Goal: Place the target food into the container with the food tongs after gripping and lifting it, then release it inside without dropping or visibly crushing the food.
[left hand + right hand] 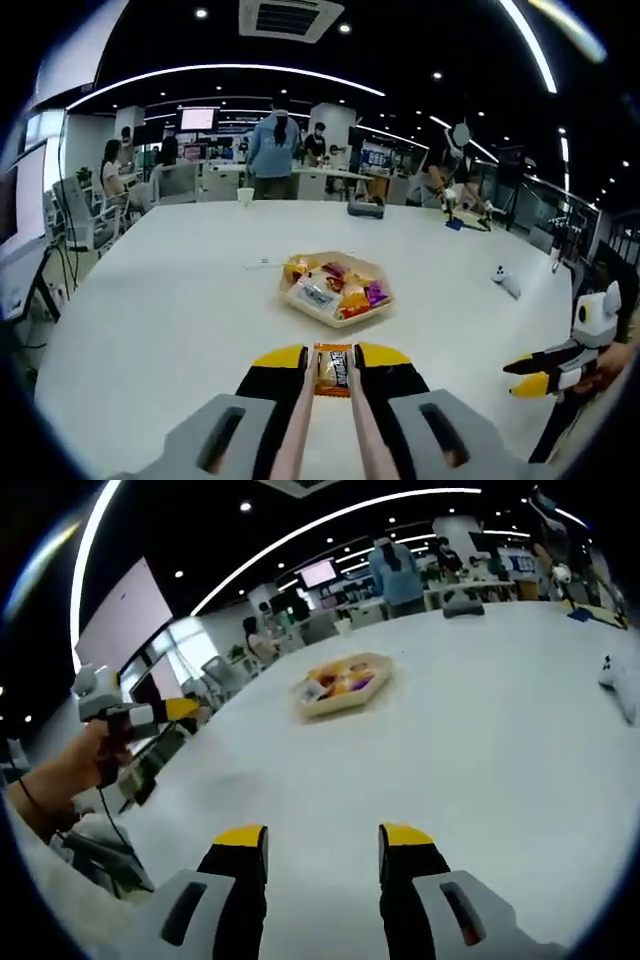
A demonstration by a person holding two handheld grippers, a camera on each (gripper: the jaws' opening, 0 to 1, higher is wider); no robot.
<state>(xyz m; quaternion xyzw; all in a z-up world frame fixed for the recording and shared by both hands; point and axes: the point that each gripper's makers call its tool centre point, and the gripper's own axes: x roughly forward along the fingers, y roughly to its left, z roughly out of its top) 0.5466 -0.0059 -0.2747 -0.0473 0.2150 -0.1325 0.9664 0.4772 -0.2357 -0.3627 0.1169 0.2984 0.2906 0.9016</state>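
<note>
Left claw point(332, 366) at bottom centre of the left gripper view, yellow-tipped black jaws pressed onto a pair of pale food tongs point(300, 430), the tong arms running up between the jaws. Tong tips pinched on an orange snack packet point(332, 368) with a dark label, held just above the white counter point(150, 310). Beyond it, at frame centre, a shallow beige tray point(335, 289) well apart from the packet, loaded with assorted wrapped snacks in orange, purple, red and white. At the right edge of that view, right claw point(528, 374) coming in sideways, yellow tips spread, gripped by a hand.

Right claw point(323, 836) at bottom centre of the right gripper view, jaws wide apart with nothing between, bare counter point(480, 730) underneath. Same tray point(341, 683) in the upper middle of that frame, far from the jaws. At the left edge, a hand point(75, 770) wrapped around the left claw's handle, yellow tip point(180, 709) pointing toward the tray.

Small white object point(505, 281) on the counter at right in the left gripper view. People and desks across the background under curved ceiling lights.
</note>
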